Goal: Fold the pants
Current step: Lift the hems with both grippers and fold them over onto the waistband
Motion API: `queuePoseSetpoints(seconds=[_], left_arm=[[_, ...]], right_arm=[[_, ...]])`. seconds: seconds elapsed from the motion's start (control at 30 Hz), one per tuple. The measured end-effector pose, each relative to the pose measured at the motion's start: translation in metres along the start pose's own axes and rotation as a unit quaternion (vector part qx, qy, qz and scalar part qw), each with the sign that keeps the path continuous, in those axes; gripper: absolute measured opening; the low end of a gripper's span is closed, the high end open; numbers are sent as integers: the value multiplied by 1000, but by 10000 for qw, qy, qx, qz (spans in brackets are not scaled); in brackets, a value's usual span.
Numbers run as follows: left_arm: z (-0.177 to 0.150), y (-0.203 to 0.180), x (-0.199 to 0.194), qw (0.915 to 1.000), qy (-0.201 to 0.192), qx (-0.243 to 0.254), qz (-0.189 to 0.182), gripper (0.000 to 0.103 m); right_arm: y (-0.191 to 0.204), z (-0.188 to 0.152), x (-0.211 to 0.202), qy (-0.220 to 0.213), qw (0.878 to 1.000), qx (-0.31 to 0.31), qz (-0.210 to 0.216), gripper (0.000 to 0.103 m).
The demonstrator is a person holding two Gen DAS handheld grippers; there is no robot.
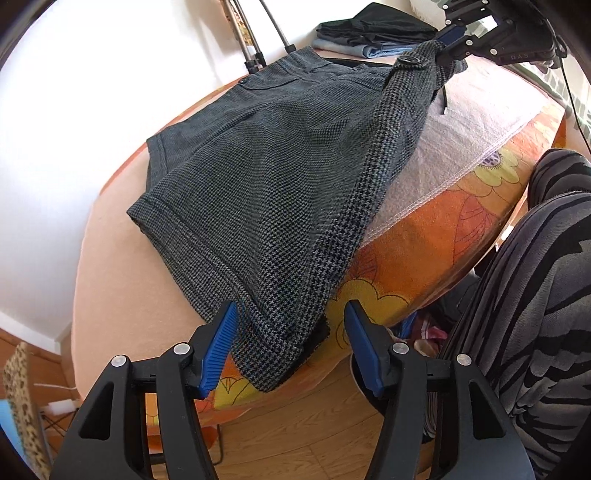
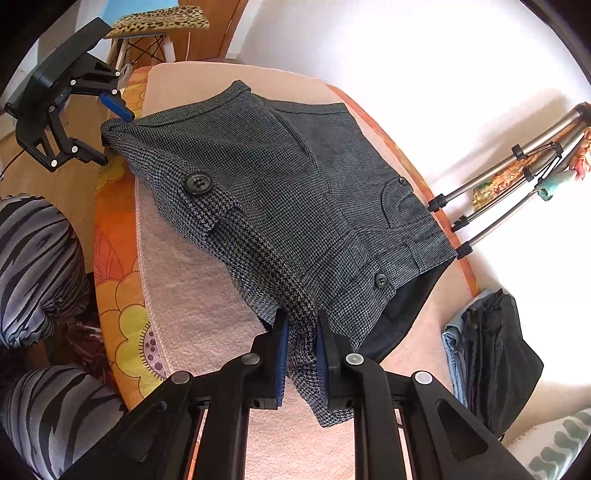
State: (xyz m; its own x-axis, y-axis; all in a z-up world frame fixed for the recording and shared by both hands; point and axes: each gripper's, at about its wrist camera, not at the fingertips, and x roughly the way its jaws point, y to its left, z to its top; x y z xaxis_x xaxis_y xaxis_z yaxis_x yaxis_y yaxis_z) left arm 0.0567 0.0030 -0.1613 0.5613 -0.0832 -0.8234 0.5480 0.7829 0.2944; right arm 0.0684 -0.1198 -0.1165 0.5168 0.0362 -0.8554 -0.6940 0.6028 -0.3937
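Note:
Grey houndstooth shorts [image 1: 266, 173] lie on a pink towel [image 1: 469, 122] over the table, folded lengthwise, also seen in the right wrist view [image 2: 314, 184]. My left gripper [image 1: 290, 350] is open, its blue pads on either side of the leg hem corner that hangs over the table's near edge. My right gripper [image 2: 300, 354] is shut on the waistband end of the shorts and lifts it slightly; it also shows in the left wrist view [image 1: 448, 44]. The left gripper appears in the right wrist view [image 2: 110, 129], open at the hem.
A stack of folded dark and blue clothes [image 1: 373, 31] [image 2: 491, 354] lies at the table's far end. A tripod [image 2: 509, 188] stands by the white wall. An orange floral cloth [image 1: 424, 236] covers the table edge. The person's striped legs [image 1: 535, 295] are alongside. A leopard-print stool [image 2: 159, 22] stands beyond.

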Motion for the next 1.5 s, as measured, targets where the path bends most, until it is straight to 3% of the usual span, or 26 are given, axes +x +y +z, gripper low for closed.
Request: queuePoseSetpoints(seconds=[0.03, 0.13, 0.23, 0.47, 0.8, 1.03, 1.27, 1.5], left_arm=[[0, 2, 1, 10000, 14, -54, -7, 41], [1, 14, -1, 9989, -101, -339, -303, 22], [9, 22, -10, 9981, -394, -409, -255, 15], [42, 61, -36, 9916, -1118, -652, 34, 14], [113, 120, -51, 9824, -1761, -424, 450, 13], [171, 163, -14, 9824, -1747, -257, 602, 13], [214, 192, 42, 9860, -1562, -241, 531, 13], [235, 204, 114, 9939, -1024, -241, 322, 13]], right_arm=[[1, -1, -1, 2, 10000, 15, -8, 12], [2, -4, -3, -23, 10000, 63, 16, 12], [6, -6, -6, -74, 9999, 92, -74, 12], [-12, 7, -26, -389, 9979, 386, -355, 11], [-62, 50, -34, -645, 9930, 468, -867, 11], [-123, 84, -6, -623, 9905, 692, -1016, 11], [-174, 102, 50, -379, 9899, 911, -1019, 11], [-202, 109, 118, 74, 9909, 970, -927, 11]])
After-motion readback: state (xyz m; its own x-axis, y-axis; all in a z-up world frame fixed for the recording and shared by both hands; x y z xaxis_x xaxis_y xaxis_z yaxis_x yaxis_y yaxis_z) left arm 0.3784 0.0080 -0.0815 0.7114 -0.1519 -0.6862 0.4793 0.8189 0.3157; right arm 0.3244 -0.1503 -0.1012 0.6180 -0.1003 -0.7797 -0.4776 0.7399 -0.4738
